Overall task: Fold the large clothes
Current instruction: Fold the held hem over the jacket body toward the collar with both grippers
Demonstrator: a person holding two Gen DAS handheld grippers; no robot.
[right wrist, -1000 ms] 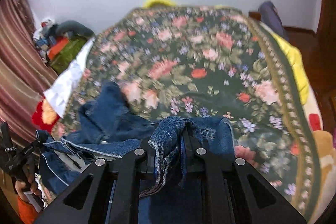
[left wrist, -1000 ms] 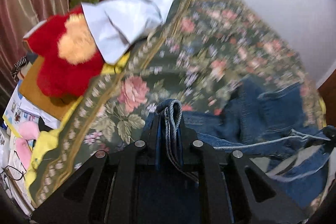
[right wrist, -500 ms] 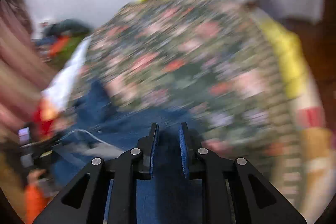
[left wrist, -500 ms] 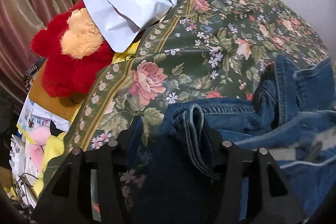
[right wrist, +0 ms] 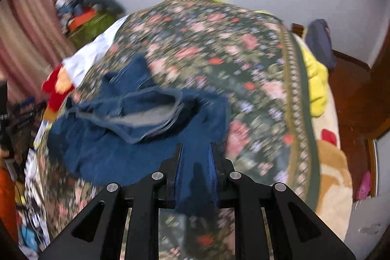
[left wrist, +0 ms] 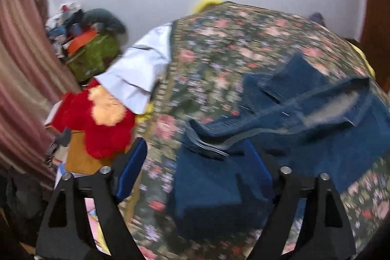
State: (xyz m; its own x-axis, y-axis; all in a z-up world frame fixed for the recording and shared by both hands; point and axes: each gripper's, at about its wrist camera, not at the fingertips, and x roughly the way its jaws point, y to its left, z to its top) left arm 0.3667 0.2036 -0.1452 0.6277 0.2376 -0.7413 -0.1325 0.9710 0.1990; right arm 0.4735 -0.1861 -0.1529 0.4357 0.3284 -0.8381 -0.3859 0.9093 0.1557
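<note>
A pair of blue jeans (left wrist: pixel 280 118) lies crumpled on the floral bedspread (left wrist: pixel 219 45), waistband open. My left gripper (left wrist: pixel 197 157) is wide open just above the near end of the jeans, holding nothing. In the right wrist view the jeans (right wrist: pixel 126 118) lie ahead and left. My right gripper (right wrist: pixel 195 152) hovers above their near edge with its jaws parted a little and nothing between them. Both views are blurred by motion.
A red and orange plush toy (left wrist: pixel 97 118) and a white cloth (left wrist: pixel 139 74) lie at the bed's left edge. A green bag (left wrist: pixel 95 55) stands by the curtain. A yellow blanket (right wrist: pixel 314 79) and a brown plush (right wrist: pixel 334 177) lie at the right edge.
Both grippers held denim a second ago. Both have let go and pulled back; the left jaws opened wide, the right a little. The jeans now rest on the bed.
</note>
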